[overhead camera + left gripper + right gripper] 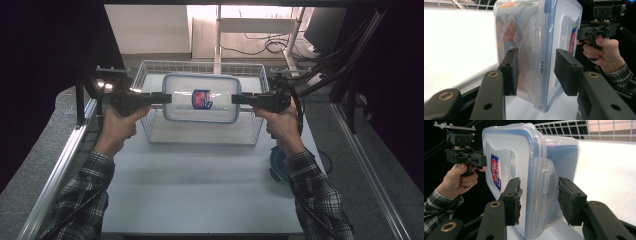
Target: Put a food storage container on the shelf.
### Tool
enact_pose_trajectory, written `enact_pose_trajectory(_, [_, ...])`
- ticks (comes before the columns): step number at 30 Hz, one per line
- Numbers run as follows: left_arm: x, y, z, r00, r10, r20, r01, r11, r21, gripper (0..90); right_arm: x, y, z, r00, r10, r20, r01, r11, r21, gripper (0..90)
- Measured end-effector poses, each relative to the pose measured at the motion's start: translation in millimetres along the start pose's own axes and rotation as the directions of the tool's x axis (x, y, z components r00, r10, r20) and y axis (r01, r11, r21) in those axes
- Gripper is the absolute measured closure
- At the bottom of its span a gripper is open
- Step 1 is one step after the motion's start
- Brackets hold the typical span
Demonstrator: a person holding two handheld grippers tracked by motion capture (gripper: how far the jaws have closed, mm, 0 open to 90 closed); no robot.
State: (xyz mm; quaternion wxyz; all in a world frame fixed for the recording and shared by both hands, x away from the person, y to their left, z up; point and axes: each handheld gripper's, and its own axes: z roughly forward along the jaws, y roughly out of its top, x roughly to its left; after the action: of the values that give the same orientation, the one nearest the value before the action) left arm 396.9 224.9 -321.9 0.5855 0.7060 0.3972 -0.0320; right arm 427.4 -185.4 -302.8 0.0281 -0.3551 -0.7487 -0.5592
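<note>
I have the clear rectangular plastic food box with a blue-rimmed snap lid (201, 98) held between both my tongs, one at each short end. It hangs in the air above the white wire basket (150, 70), which stands at the far middle of the white table (200, 190).

Left tongs (165, 98): the jaws stand part open, clamped on the left end of the box. In the left gripper view (536, 72) one pad lies against the tub side, the other against the lid side, and the lid's latch flap (534, 50) sits between them.

Right tongs (238, 99): the same stance, jaws part open and closed on the right end. In the right gripper view (540, 200) the pads press either side of that end's latch flap (546, 187); the foam on both pads (518, 195) looks torn and ragged.

The box lies flat, lid up, long side running left to right. A red and blue label (202, 99) sits at the middle of the lid. Through the wall in the left gripper view, orange-brown contents show; I cannot tell what they are.

A round dark blue thing (278, 162) lies on the table near my right sleeve (320, 195), partly hidden by it. Both sleeves are black-and-white plaid.
</note>
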Motion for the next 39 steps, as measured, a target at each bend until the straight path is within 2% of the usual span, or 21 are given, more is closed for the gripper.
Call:
enact_pose_trajectory(5, [9.4,11.5,2.4,0.9999,-0.011,0.004,0.011,0.9999,-0.008,55.3,-3.5,14.2,4.3,0.9999,-0.002,0.014,0.002,1.000,-0.002,53.7])
enact_pose_trajectory(10, [18.5,18.0,6.8,0.9991,-0.041,-0.005,0.041,0.9990,-0.015,54.7,-10.4,24.2,11.3,0.9996,0.010,0.025,-0.010,1.000,0.002,53.5])
enact_pose_trajectory(17, [29.0,22.4,17.1,0.9976,-0.062,-0.032,0.062,0.9981,-0.004,53.6,-22.6,27.4,19.6,0.9984,0.038,0.040,-0.039,0.999,0.008,53.1])
enact_pose_trajectory(21, [32.4,23.6,20.2,0.9971,-0.070,-0.029,0.070,0.9975,-0.009,53.4,-26.6,29.2,20.9,0.9978,0.046,0.047,-0.046,0.999,-0.001,53.0])
enact_pose_trajectory(39, [32.3,22.6,25.4,0.9972,-0.030,-0.068,0.029,0.9992,-0.028,48.8,-26.8,30.3,27.1,0.9944,0.045,0.096,-0.043,0.999,-0.021,48.3])
